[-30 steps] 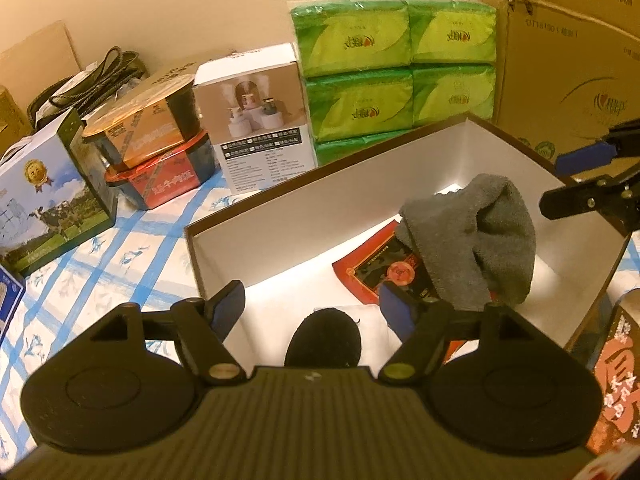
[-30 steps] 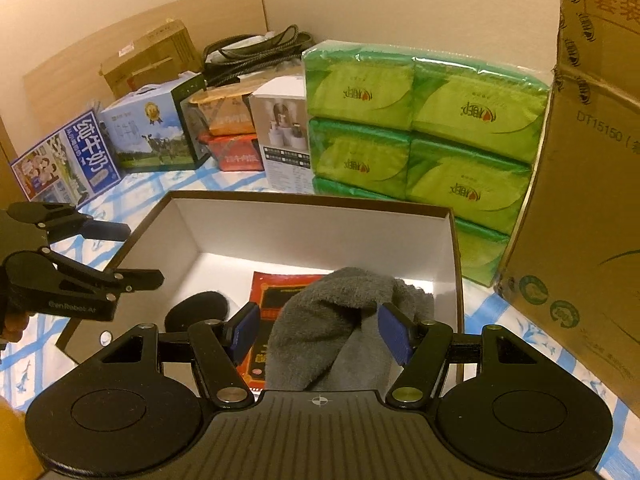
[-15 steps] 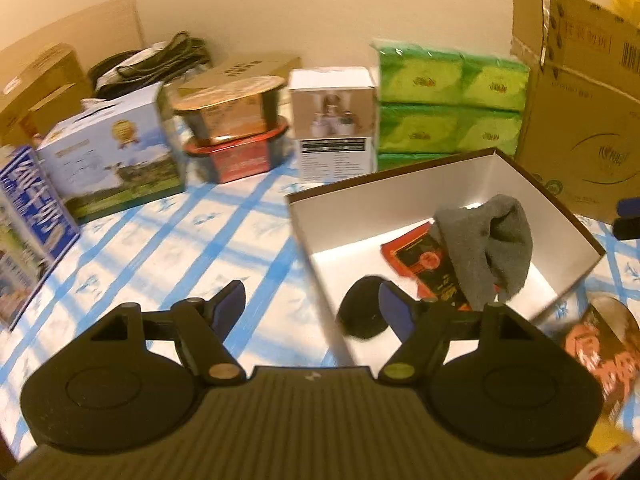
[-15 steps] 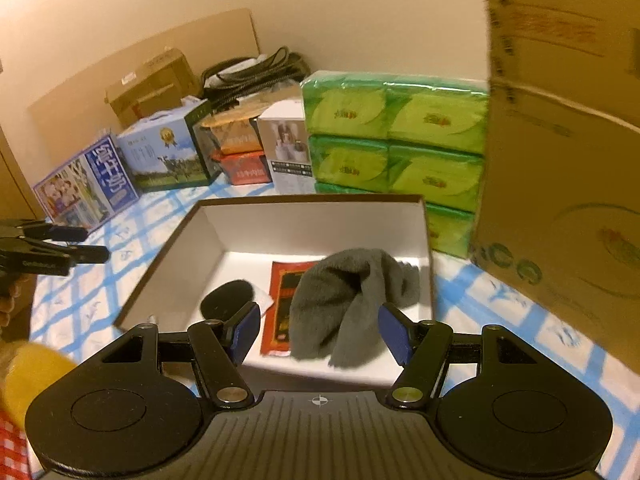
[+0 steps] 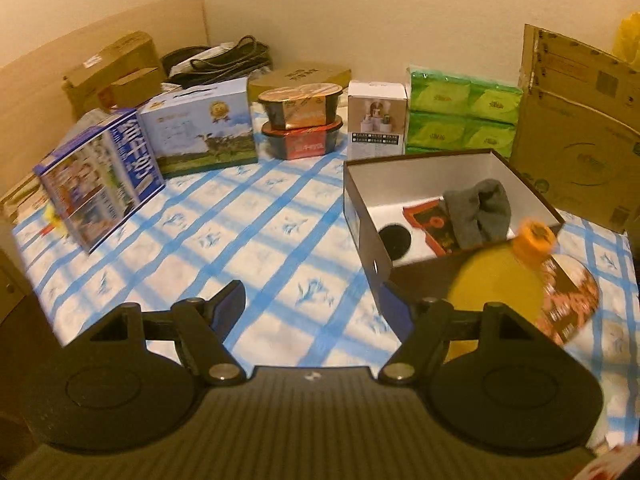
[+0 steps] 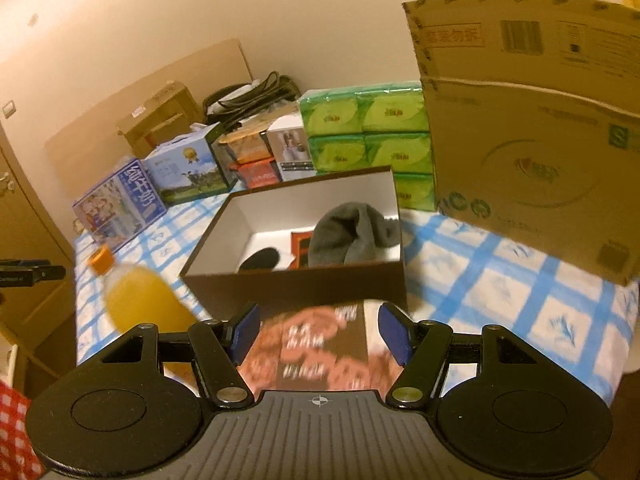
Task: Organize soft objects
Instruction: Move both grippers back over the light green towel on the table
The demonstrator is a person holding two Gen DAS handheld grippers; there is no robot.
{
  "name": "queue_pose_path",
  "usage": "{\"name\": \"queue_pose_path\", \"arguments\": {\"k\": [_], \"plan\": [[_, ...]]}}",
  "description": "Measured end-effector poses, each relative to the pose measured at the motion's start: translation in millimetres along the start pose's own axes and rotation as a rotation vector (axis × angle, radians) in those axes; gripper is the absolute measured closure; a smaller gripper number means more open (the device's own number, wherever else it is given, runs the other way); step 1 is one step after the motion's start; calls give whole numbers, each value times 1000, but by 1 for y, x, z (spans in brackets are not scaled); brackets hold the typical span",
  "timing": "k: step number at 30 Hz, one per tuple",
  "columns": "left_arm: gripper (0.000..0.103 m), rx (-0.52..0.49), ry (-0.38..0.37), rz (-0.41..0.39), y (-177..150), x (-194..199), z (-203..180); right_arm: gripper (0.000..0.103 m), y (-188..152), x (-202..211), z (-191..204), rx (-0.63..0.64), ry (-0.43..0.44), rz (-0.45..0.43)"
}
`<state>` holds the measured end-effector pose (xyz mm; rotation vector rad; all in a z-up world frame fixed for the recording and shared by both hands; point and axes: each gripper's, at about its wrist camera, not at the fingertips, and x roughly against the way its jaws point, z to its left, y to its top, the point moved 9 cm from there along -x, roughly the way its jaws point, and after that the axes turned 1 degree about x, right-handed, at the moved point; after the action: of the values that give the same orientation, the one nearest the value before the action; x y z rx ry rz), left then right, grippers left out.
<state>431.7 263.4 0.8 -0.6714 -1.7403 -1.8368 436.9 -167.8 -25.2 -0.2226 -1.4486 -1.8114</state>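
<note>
A brown box with a white inside (image 5: 362, 216) (image 6: 288, 284) stands open on the blue-checked cloth. In it lie a crumpled grey sock (image 5: 478, 210) (image 6: 350, 234), a red packet (image 5: 426, 220) (image 6: 301, 246) and a round black pad (image 5: 395, 238) (image 6: 262, 259). My left gripper (image 5: 312, 306) hangs open over the cloth, left of the box's near corner, with nothing between its fingers. My right gripper (image 6: 318, 330) is open too, pulled back in front of the box, above a blurred red and brown package (image 6: 316, 344). The other gripper's tips (image 6: 32, 274) show at the left edge.
A bottle of orange drink with an orange cap (image 5: 504, 268) (image 6: 136, 300) stands at the box's near side. At the back stand milk cartons (image 5: 102, 176), stacked noodle bowls (image 5: 302, 120), a white carton (image 5: 376, 120), green tissue packs (image 5: 460, 116) and a big cardboard box (image 5: 576, 132) (image 6: 532, 128).
Both grippers have drawn back and up, away from the box, leaving the grey sock inside it. The box now looks smaller and the bottle and red package have come into view.
</note>
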Motion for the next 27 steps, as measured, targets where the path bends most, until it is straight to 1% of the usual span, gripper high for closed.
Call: {"name": "queue_pose_path", "arguments": {"k": [6,9,13,19,24,27], "plan": [[31,71,-33,-5,-46,47,-23,38,-40,43,8,-25,3,-6],[32,99,-38,0,-70,65,-41,38,-61,58,14,-8,-7,-8],[32,120,-48,9,-100,82,-65,38,-94,70,20,25,-5,20],[33,177,-52,29,-143,93,-97,38,-142,74,29,104,-6,62],[36,176,-34,57,-171,94,-120,38,-173,68,39,199,-10,98],[36,163,-27,77,-184,92,-133,38,-186,59,39,211,-3,123]]}}
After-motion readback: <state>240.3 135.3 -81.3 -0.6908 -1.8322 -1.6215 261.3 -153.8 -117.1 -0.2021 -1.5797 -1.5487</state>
